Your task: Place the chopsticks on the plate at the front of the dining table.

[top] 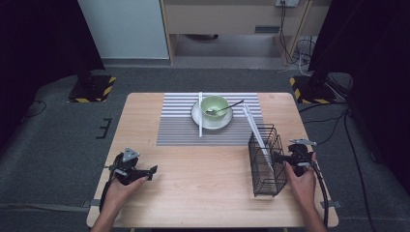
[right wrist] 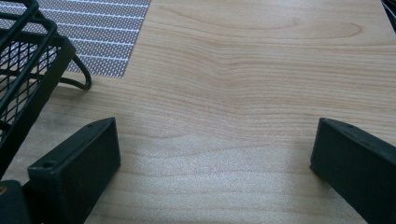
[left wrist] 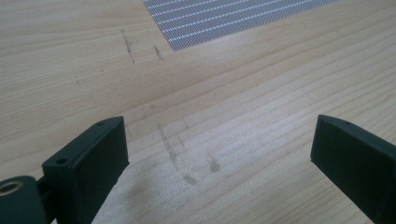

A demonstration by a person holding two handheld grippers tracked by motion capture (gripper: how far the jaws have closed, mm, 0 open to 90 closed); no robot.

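Near the wooden table's [top: 203,164] front-left corner the left gripper [top: 153,170] rests wide and empty. One white chopstick [top: 200,115] lies on the striped mat [top: 179,125] beside the green bowl [top: 215,105], seemingly awaiting collection; another white chopstick [top: 256,135] already leans in the black wire basket [top: 266,162] by the right edge, just beside the wide, empty right gripper [top: 279,158].

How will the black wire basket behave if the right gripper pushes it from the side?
The wire basket looks tall and narrow, so a high push may tip it. Its open mesh suggests it is light and would slide easily on the smooth wooden table. The white chopstick leaning in it could shift or fall out.
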